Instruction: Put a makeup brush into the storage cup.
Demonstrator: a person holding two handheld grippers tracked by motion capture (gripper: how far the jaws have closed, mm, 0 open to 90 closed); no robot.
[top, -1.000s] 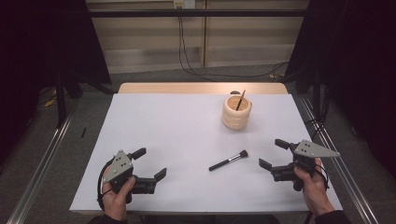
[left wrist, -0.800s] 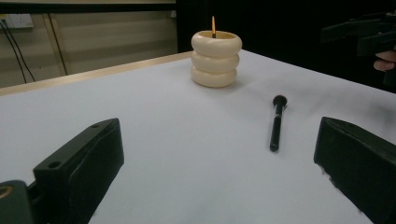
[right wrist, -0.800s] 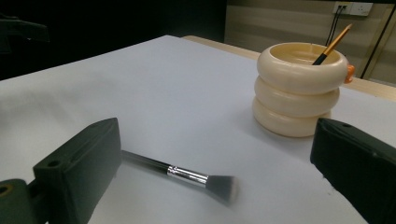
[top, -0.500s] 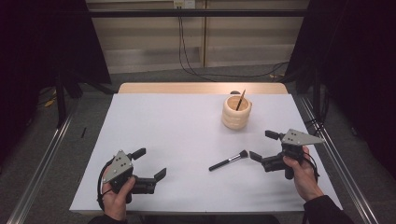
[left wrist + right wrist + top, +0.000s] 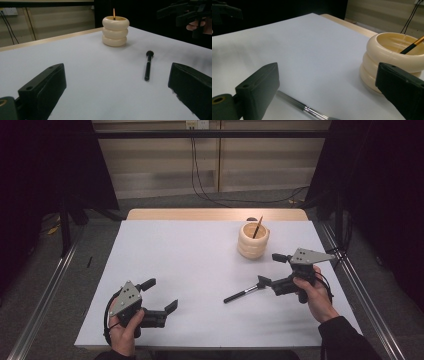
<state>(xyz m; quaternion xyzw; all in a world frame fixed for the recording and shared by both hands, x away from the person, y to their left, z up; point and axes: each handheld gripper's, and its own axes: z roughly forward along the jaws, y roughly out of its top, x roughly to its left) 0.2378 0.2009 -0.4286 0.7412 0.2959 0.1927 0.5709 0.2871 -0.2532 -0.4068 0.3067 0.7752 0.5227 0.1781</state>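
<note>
Right gripper (image 5: pixel 274 269) with jaws wide apart, just closing a little, nothing pinched, poised over the bristle end of the brush (image 5: pixel 241 293) lying flat on the white table (image 5: pixel 190 260). Ribbed cream pot (image 5: pixel 253 240) just beyond. Left gripper (image 5: pixel 159 294) gaping, empty, well apart near the front edge.

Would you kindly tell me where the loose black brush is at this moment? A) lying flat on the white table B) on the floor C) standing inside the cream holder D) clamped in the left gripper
A: the black brush lies flat on the white table, near the right gripper, whose jaws stand open.
</note>
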